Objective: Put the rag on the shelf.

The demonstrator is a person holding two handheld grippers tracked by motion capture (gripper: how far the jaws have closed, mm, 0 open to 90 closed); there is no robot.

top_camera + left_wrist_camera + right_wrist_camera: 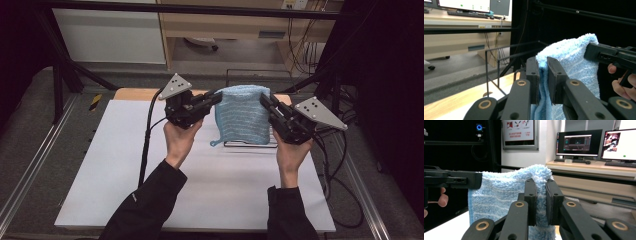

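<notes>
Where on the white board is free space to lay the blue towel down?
The white board is bare left of the left forearm and between both forearms. It is crowded at the far edge, where the blue towel hangs over the wire rack.

Wooden desk [596,168], lit monitors [579,142], grey floor [30,130].

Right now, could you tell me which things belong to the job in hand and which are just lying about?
In hand: blue towel, left gripper, right gripper, wire rack.
Lying about: monitors, keyboard, wall poster.
</notes>
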